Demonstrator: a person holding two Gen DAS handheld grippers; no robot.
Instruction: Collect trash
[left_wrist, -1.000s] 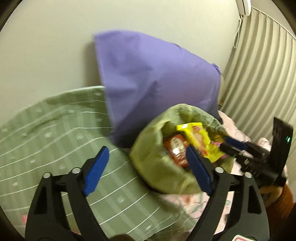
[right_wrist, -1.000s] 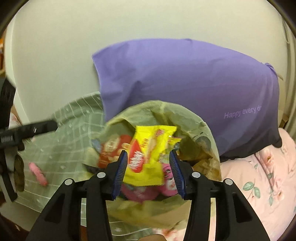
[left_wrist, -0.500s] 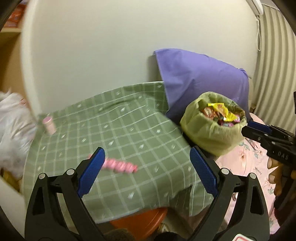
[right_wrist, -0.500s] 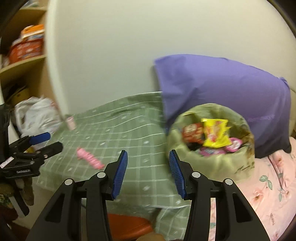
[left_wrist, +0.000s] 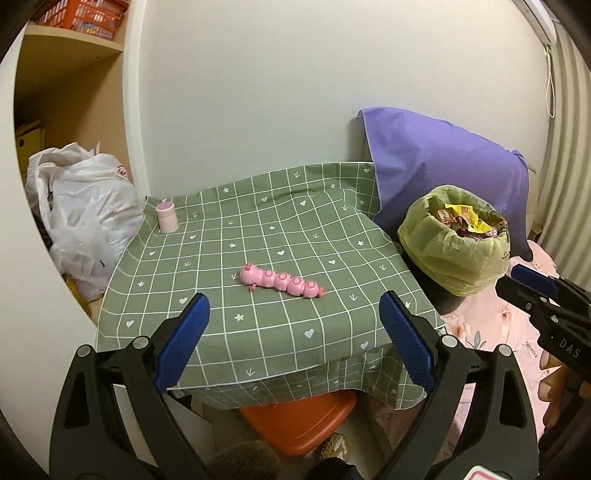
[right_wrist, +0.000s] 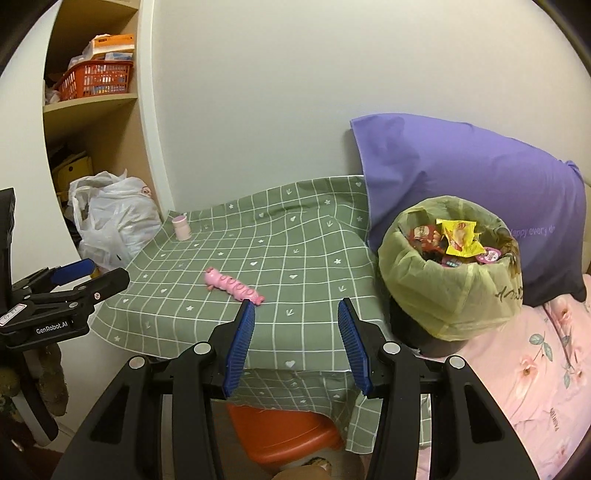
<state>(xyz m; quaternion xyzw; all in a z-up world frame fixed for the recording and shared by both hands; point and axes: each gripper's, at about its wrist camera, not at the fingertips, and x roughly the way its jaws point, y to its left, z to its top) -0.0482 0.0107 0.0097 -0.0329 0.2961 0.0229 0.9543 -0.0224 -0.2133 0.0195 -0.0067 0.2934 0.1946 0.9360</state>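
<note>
A bin lined with a yellow-green bag (left_wrist: 454, 251) stands on the pink bed to the right of the table; it also shows in the right wrist view (right_wrist: 448, 291). It is full of wrappers, with a yellow packet (right_wrist: 460, 238) on top. My left gripper (left_wrist: 293, 341) is open and empty, held back from the table's front edge. My right gripper (right_wrist: 295, 341) is open and empty, also in front of the table. A pink caterpillar toy (left_wrist: 280, 282) lies mid-table (right_wrist: 234, 286).
The table has a green checked cloth (left_wrist: 258, 236). A small pink bottle (left_wrist: 167, 217) stands at its back left corner. A purple pillow (right_wrist: 461, 173) leans on the wall behind the bin. A white plastic bag (left_wrist: 86, 210) sits left. An orange stool (right_wrist: 280, 441) is under the table.
Both grippers have pulled back and away from the bin. The view went from close over the wrappers to the whole table. The yellow packet stays in the bin.
</note>
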